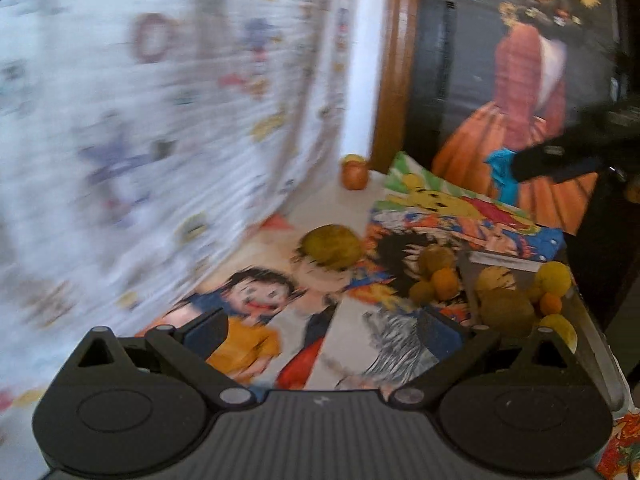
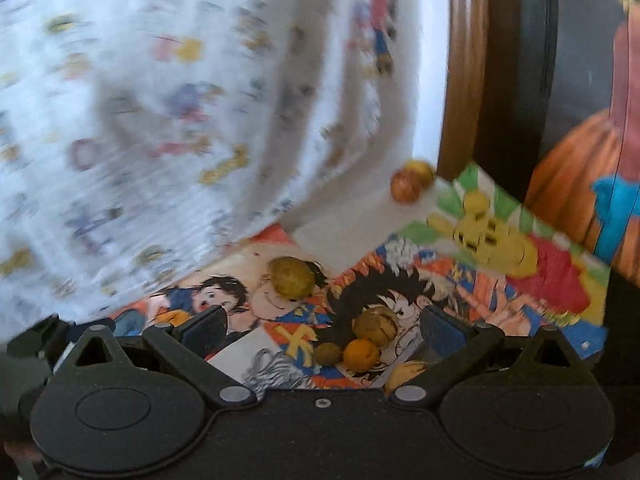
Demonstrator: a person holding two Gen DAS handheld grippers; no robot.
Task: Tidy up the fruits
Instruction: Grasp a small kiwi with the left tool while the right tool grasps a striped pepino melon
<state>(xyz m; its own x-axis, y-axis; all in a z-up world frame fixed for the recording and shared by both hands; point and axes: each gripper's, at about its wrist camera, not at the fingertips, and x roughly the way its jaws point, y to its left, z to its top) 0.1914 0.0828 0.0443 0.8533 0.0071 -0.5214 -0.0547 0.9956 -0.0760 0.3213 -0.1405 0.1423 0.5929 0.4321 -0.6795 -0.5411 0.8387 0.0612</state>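
Note:
Fruits lie on a table covered with cartoon drawings. A yellow-green fruit (image 1: 332, 246) (image 2: 291, 278) sits alone near the middle. To its right is a small cluster: a brown fruit (image 1: 436, 258) (image 2: 376, 326), an orange one (image 1: 446, 282) (image 2: 361, 354) and a small green one (image 1: 422, 292) (image 2: 327, 353). A metal tray (image 1: 592, 332) at the right holds several yellow, brown and orange fruits. A red fruit (image 1: 355, 176) (image 2: 405, 186) sits at the far back. My left gripper (image 1: 324, 328) and right gripper (image 2: 324, 328) are both open, above the table, holding nothing.
A patterned white curtain (image 1: 160, 120) hangs along the left and reaches the table. A wooden frame (image 1: 394, 60) and a dark painting (image 1: 532, 80) stand at the back right. A blurred black object (image 1: 560, 158) juts in from the right. Both views are motion-blurred.

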